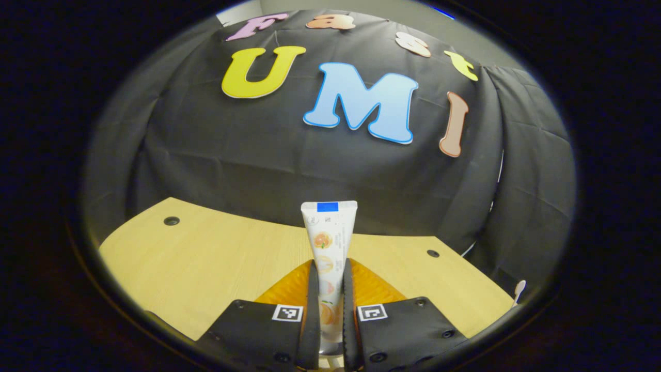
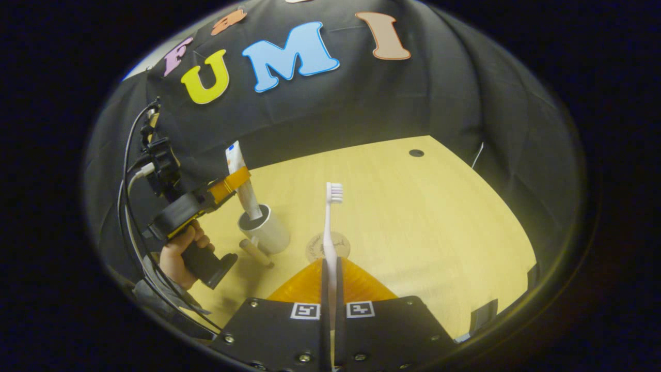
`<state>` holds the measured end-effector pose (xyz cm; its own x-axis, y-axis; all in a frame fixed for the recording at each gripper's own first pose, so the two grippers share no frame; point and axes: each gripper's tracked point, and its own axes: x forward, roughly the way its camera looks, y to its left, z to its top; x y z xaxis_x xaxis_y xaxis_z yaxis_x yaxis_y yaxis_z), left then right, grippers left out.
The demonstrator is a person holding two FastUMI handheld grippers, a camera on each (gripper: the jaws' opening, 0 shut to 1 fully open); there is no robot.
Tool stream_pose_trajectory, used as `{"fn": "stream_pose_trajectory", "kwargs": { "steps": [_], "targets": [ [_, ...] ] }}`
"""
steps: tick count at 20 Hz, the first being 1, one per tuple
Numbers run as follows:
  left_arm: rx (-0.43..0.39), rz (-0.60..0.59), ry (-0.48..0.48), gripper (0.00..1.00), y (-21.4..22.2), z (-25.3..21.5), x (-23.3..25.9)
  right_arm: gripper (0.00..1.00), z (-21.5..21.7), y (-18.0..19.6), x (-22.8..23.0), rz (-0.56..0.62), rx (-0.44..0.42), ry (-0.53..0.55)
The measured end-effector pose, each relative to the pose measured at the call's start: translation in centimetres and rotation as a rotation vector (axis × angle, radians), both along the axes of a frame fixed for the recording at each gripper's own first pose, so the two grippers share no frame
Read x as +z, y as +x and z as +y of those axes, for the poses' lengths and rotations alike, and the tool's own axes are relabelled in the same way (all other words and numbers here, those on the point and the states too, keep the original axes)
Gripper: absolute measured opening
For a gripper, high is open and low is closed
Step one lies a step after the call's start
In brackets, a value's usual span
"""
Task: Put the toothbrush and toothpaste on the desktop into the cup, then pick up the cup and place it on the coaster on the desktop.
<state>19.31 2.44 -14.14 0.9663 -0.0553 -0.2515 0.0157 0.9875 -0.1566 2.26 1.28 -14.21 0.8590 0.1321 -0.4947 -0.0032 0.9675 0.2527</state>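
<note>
1. Now, around the cup [image 2: 264, 231] I see few things: one short wooden peg-like piece [image 2: 256, 252] lies on the desktop [image 2: 423, 217] just beside the cup's base, on the side toward my left hand, and one round coaster [image 2: 315, 248] lies near the cup on its other side, partly hidden behind the toothbrush [image 2: 329, 227].
2. Nothing stands between the cup and the coaster, and the desktop beyond the cup is bare wood with small dark holes.
3. I count one cup, one toothpaste tube [image 1: 327, 248], one toothbrush, one coaster and two grippers.
4. My left gripper [image 1: 327, 310] is closed narrow on the toothpaste tube, with both fingers pressing on its sides; in the left gripper view the tube points away from me, flat crimped end far.
5. In the right gripper view my left gripper [image 2: 235, 182] hangs just above the cup, and the tube slopes down so that its lower end sits inside the cup's mouth.
6. My left hand [image 2: 181, 253] grips the handle, on the side of the cup away from the coaster, with cables curving up behind it.
7. My right gripper [image 2: 330, 310] is closed narrow on the toothbrush handle; the brush stands upright, bristles up, on the near side of the cup, above the desktop.
</note>
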Motion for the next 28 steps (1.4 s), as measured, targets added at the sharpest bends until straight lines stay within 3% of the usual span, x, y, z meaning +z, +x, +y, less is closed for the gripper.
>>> {"fn": "stream_pose_trajectory", "kwargs": {
  "steps": [12,14,15,17,19,21,26,28],
  "targets": [
    [-0.011,0.094,0.058,0.33,-1.6,0.1,-2.6,0.04,0.8,0.2,0.1,-0.006,0.035,-0.008],
    [-0.022,0.110,0.062,0.42,-2.2,-0.1,-3.0,0.04,1.1,0.1,0.2,-0.009,0.046,-0.007],
    [-0.021,0.130,0.063,0.41,-2.6,-0.1,-3.4,0.04,1.3,0.1,0.3,-0.012,0.053,-0.006],
    [-0.035,0.129,0.062,0.64,-3.1,-0.5,-3.0,0.04,1.8,0.2,0.4,-0.020,0.072,-0.005],
    [-0.041,0.121,0.095,0.60,-3.5,-0.4,-2.5,0.04,2.3,0.3,0.7,-0.029,0.088,-0.002],
    [-0.042,0.124,0.106,0.77,-4.2,-0.2,-2.4,0.04,2.8,0.9,1.2,-0.040,0.107,0.007],
    [-0.024,0.150,0.061,0.88,-6.8,0.1,-1.8,0.04,4.1,3.0,3.4,-0.101,0.154,0.018],
    [-0.018,0.155,0.055,0.87,-8.0,0.4,-1.4,0.04,5.0,4.0,4.2,-0.132,0.187,0.010]
  ]
}}
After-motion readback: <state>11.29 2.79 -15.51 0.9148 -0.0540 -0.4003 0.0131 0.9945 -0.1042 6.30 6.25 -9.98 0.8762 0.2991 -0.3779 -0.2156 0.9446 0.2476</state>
